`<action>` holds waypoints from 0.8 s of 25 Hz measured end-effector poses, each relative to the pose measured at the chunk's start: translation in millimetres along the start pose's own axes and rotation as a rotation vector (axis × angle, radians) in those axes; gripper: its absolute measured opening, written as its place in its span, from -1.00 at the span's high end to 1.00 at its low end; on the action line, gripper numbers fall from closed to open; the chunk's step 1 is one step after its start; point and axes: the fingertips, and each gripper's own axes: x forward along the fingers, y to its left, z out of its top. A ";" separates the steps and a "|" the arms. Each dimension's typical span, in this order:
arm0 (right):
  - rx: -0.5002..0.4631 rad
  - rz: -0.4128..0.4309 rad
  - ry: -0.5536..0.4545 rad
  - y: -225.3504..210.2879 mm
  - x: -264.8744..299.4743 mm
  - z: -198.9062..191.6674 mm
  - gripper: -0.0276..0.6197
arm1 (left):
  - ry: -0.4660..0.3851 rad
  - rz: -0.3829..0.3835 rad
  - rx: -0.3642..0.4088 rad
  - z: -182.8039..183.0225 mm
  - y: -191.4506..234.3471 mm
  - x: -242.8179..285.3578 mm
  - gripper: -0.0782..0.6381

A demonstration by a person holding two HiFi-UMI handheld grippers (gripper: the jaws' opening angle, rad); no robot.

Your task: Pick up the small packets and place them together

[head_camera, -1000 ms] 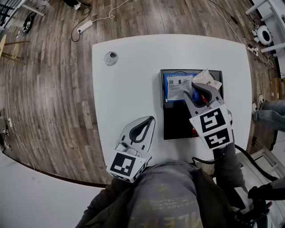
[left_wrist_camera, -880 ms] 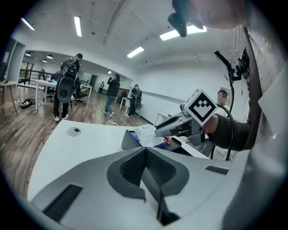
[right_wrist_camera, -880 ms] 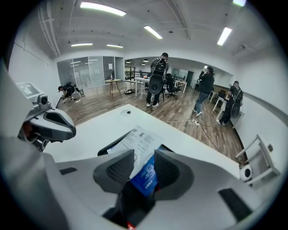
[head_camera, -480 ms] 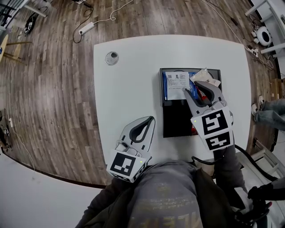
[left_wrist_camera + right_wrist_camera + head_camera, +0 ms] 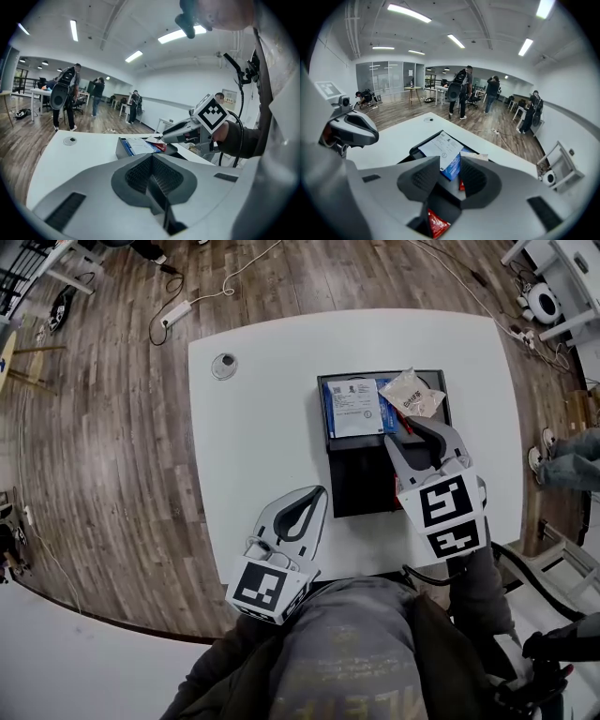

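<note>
Grippers numbered two, both held near the table's front edge. The left gripper (image 5: 317, 493) hung over the bare white table (image 5: 253, 418), to the left of the one black tray (image 5: 361, 493). Its jaws were pressed fully together, with nothing between the pads. The right gripper (image 5: 412, 435) hung over the tray's right half, pointing down toward its far end. Its jaws stood partly apart, about mid-spread, having just been opening, and the pads pressed on nothing. A corner of the blue packet (image 5: 352, 411) and a strip of red merely lay in line beyond the gap.

Packets counted four, all in the tray. Two red packets showed only in part, in the right gripper view. One (image 5: 438, 224) lay beneath the gripper's body at the near end. The other (image 5: 461, 185) lay farther along, just beside the blue packet. The single blue packet, bearing a white printed label, lay flat in the far left corner. One cream packet (image 5: 412, 393), crinkled, lay in the far right corner, just beside the blue one.

Beyond the tray sat one small round disc (image 5: 223, 366), near the table's far left corner. Past the table, on the wooden floor (image 5: 103, 446), lay one white power strip (image 5: 176, 309) with its cable. Three people (image 5: 459, 93) stood far off in the room.
</note>
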 end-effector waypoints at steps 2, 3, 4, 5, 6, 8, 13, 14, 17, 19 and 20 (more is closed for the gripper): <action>0.011 -0.007 0.002 0.5 -6.7 -7.9 0.50 | 0.001 -0.013 0.007 -0.8 -7.8 0.4 0.77; 0.015 -0.010 0.003 0.8 -10.1 -11.9 0.50 | 0.001 -0.020 0.011 -1.5 -11.5 0.5 0.77; 0.020 -0.013 0.004 1.0 -13.5 -15.8 0.50 | 0.003 -0.026 0.015 -2.3 -15.3 0.5 0.77; 0.024 -0.016 0.005 1.1 -16.8 -19.6 0.50 | 0.005 -0.032 0.019 -3.5 -19.2 0.3 0.77; 0.029 -0.020 0.007 1.0 -20.1 -23.4 0.50 | 0.009 -0.038 0.022 -4.8 -22.9 0.2 0.77; 0.040 -0.029 0.008 0.4 -26.3 -30.8 0.50 | 0.016 -0.050 0.030 -7.0 -30.5 0.3 0.77; 0.065 -0.057 0.011 -2.6 -44.8 -49.1 0.50 | 0.028 -0.091 0.049 -10.0 -50.2 2.5 0.77; 0.071 -0.065 0.013 -4.4 -48.9 -52.9 0.50 | 0.029 -0.101 0.054 -9.7 -54.1 3.5 0.77; 0.090 -0.090 0.020 -11.7 -59.1 -63.8 0.50 | 0.034 -0.127 0.068 -8.9 -64.7 6.9 0.77; 0.105 -0.109 0.020 -16.6 -64.1 -69.4 0.55 | 0.042 -0.141 0.077 -9.1 -69.7 8.9 0.77; 0.113 -0.117 0.017 -18.3 -66.2 -71.5 0.59 | 0.046 -0.145 0.081 -9.6 -71.5 9.7 0.77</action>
